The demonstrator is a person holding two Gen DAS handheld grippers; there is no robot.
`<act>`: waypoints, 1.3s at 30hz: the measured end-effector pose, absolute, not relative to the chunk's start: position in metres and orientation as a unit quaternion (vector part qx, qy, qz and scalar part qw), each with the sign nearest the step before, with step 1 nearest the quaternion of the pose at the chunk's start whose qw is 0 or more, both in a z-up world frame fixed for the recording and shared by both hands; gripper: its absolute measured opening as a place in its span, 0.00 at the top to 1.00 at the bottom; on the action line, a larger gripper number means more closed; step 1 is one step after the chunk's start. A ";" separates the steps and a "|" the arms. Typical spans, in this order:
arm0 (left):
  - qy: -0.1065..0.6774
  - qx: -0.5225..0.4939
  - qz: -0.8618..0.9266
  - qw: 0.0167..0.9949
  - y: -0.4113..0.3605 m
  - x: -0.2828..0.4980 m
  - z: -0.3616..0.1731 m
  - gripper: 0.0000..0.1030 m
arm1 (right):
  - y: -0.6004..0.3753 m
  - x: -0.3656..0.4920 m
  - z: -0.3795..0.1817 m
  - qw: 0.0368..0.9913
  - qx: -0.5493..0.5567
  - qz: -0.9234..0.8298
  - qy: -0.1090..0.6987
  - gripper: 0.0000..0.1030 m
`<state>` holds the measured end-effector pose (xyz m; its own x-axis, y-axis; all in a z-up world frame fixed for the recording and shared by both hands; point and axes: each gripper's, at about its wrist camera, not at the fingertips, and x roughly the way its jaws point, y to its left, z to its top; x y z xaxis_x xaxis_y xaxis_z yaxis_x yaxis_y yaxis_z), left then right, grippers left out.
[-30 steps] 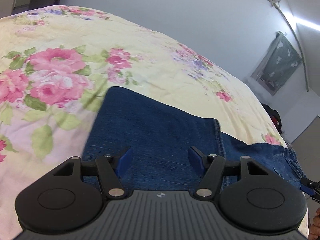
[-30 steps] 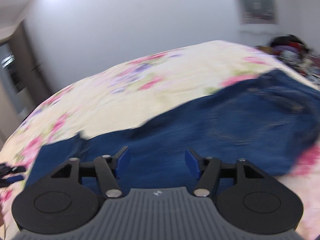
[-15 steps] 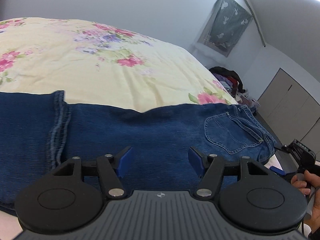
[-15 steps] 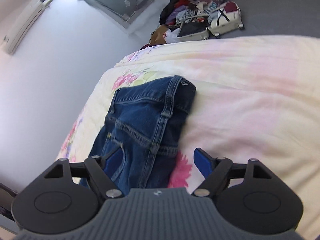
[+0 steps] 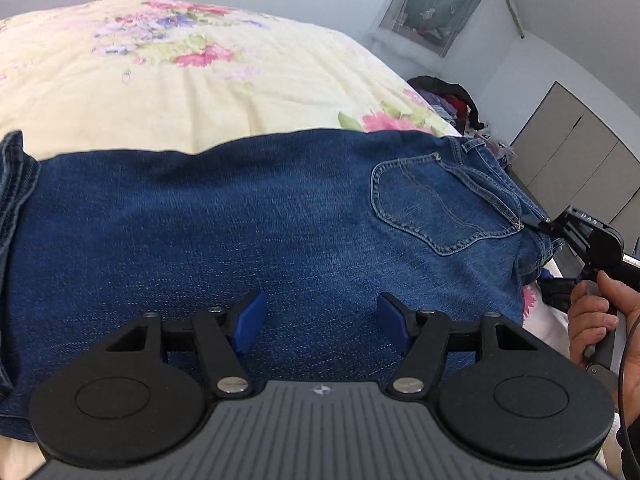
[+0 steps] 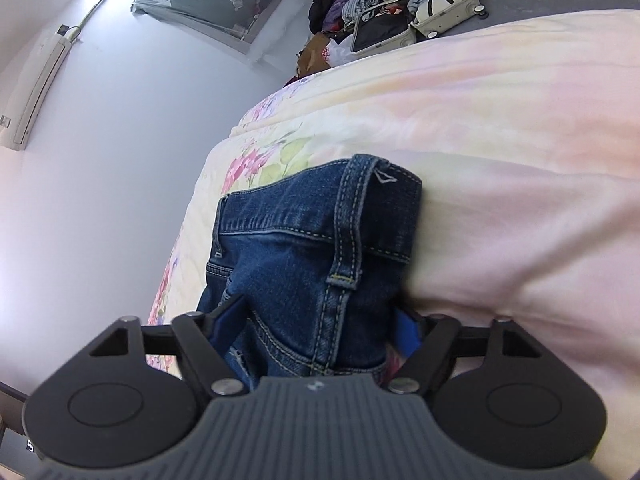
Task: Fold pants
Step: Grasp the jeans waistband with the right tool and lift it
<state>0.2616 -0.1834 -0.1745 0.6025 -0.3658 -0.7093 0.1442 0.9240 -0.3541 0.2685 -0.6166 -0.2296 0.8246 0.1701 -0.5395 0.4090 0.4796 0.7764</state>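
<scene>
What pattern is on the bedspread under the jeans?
Pale yellow bedspread with pink and purple flowers and green leaves; clearest in the left wrist view.

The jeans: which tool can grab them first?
The right tool, probably. Its pads already straddle the waistband end of the jeans. The left tool stands open over flat denim, with no edge between its pads.
</scene>
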 end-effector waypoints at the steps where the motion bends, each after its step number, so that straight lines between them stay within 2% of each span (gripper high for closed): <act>1: 0.426 -0.131 -0.145 0.883 -0.183 0.263 -0.177 0.26 | -0.618 0.267 -0.229 0.813 0.500 -0.074 0.291 0.54; 2: 0.431 -0.128 -0.148 0.881 -0.184 0.265 -0.180 0.26 | -0.619 0.268 -0.230 0.814 0.494 -0.077 0.297 0.63; 6: 0.438 -0.117 -0.163 0.877 -0.178 0.269 -0.187 0.29 | -0.629 0.256 -0.229 0.808 0.507 -0.087 0.288 0.83; 13: 0.446 -0.144 -0.157 0.870 -0.168 0.272 -0.185 0.31 | -0.629 0.249 -0.231 0.818 0.498 -0.086 0.273 0.85; 18: 0.449 -0.180 -0.152 0.862 -0.157 0.273 -0.185 0.34 | -0.620 0.248 -0.207 0.838 0.473 -0.080 0.260 0.85; 23: 0.456 -0.172 -0.143 0.862 -0.161 0.275 -0.185 0.34 | -0.589 0.250 -0.154 0.895 0.381 -0.045 0.227 0.85; 29: 0.436 -0.267 -0.141 0.848 -0.129 0.271 -0.177 0.35 | -0.516 0.249 -0.095 0.957 0.216 0.023 0.192 0.86; 39: 0.391 -0.333 -0.127 0.848 -0.066 0.258 -0.154 0.35 | -0.390 0.221 -0.073 0.978 -0.003 0.147 0.149 0.86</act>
